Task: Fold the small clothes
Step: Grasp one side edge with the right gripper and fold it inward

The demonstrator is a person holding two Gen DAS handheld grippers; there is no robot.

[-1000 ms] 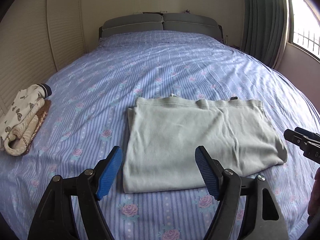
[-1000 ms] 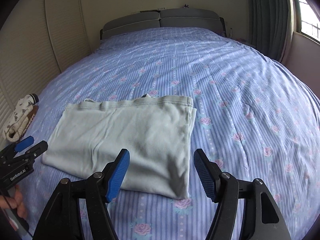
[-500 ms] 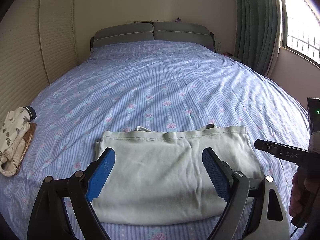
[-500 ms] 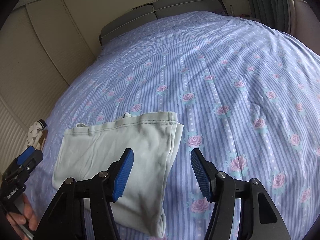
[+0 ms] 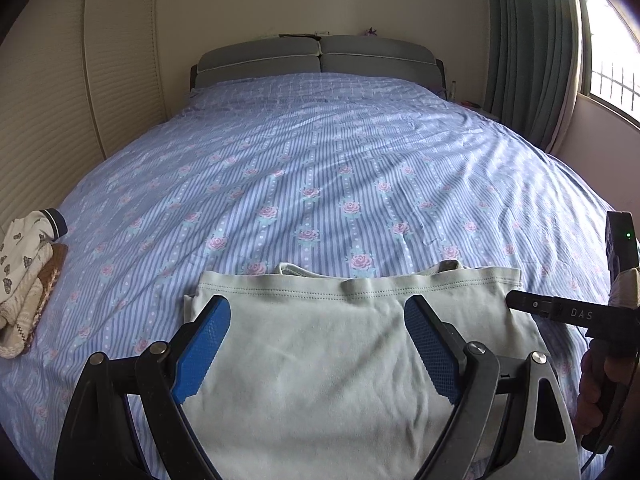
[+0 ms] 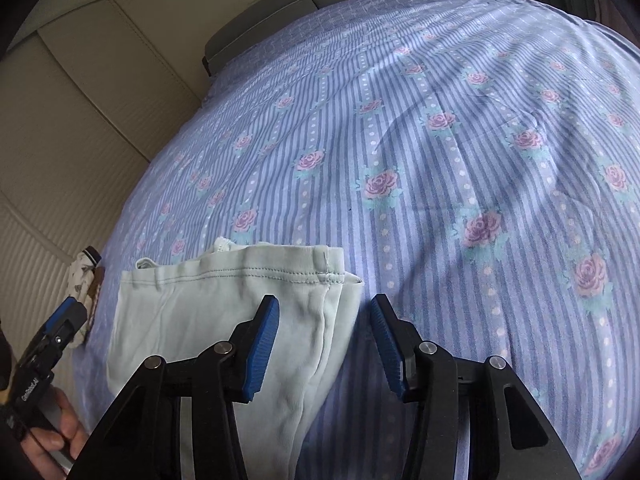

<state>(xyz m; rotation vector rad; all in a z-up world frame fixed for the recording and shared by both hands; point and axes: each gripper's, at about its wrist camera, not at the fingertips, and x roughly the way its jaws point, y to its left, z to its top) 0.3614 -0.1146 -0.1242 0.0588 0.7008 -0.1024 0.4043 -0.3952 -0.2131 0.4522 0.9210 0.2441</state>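
Garment (image 5: 320,380) first, since that's the job: a pale green folded piece lying flat on the near end of the bed (image 5: 340,160), stitched hem on the far side. But size-wise the bed wins, it fills the room, with a blue striped sheet dotted with pink roses. Grey headboard (image 5: 318,58) at the far end, green curtain (image 5: 528,48) by the window on the right, ribbed wardrobe doors (image 5: 44,120) along the left wall. Over on the left edge of the sheet there's a little pile (image 5: 24,280) of cream clothes.

Left gripper (image 5: 316,350) hangs over the middle of the garment, blue pads spread wide, not pinching any of it. Right gripper (image 6: 324,350) sits at the garment's right edge with its jaws closing; the folded edge lies between them, pads (image 6: 262,350) not pressing it yet as far as I can see. A hand (image 6: 56,446) holds the left tool.
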